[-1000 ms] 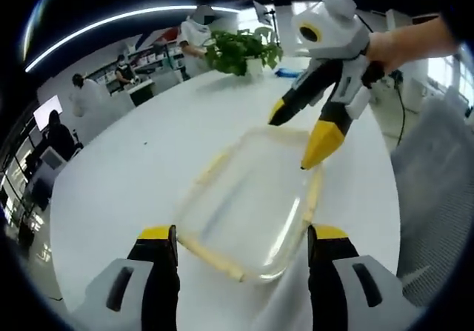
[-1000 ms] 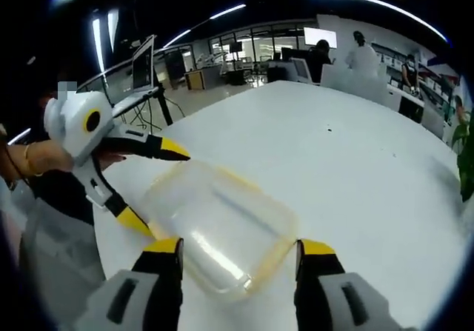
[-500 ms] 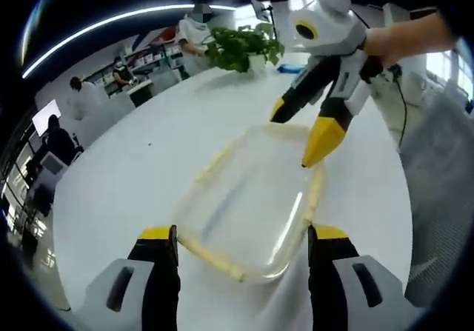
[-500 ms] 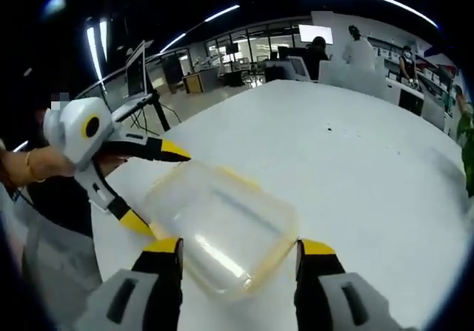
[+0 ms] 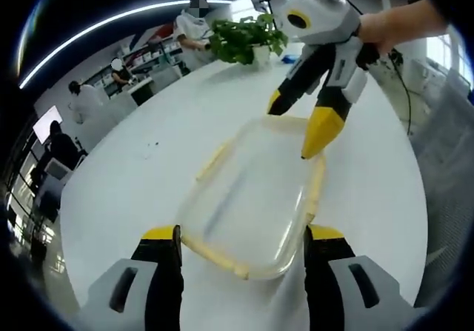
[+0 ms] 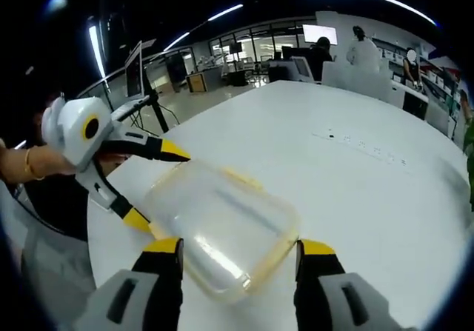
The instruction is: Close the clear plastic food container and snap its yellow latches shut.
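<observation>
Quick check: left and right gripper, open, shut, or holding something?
Left gripper: open, holding nothing, at the container.
Right gripper: open, holding nothing, over the container's far end.

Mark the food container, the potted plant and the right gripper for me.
food container (image 5: 252, 198), left gripper view, middle of the clear lid.
potted plant (image 5: 241, 38), left gripper view, its leaves.
right gripper (image 5: 296, 132), left gripper view, midway between its yellow tips.

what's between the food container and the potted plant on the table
Bare white table in the left gripper view. The right tool hangs above the container's far end, just beside the line to the plant.
</observation>
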A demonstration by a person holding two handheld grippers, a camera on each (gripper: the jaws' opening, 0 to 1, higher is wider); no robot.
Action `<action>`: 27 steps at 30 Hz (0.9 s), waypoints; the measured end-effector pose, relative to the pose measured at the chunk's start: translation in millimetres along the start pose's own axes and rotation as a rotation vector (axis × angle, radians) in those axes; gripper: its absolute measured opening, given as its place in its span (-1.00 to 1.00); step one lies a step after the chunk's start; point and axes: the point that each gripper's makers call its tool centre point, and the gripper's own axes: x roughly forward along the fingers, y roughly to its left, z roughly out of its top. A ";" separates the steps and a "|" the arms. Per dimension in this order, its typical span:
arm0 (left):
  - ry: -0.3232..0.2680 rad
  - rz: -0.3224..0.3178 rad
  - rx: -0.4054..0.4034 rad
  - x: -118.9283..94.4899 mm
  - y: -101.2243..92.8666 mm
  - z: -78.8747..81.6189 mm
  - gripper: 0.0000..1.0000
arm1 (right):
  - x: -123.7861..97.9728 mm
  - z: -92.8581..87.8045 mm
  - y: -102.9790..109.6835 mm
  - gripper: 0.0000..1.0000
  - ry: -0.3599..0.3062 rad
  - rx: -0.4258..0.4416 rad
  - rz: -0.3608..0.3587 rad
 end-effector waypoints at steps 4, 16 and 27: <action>-0.002 -0.004 0.001 0.0 1.3 0.2 0.30 | 0.6 1.0 -2.1 0.18 -0.010 0.014 -0.013; -0.023 0.053 -0.053 -31.1 13.6 -0.8 0.51 | -33.7 17.4 -4.2 0.33 -0.116 -0.008 -0.073; -0.183 0.133 -0.297 -83.2 15.3 14.5 0.58 | -68.9 16.0 6.5 0.46 -0.188 -0.013 -0.097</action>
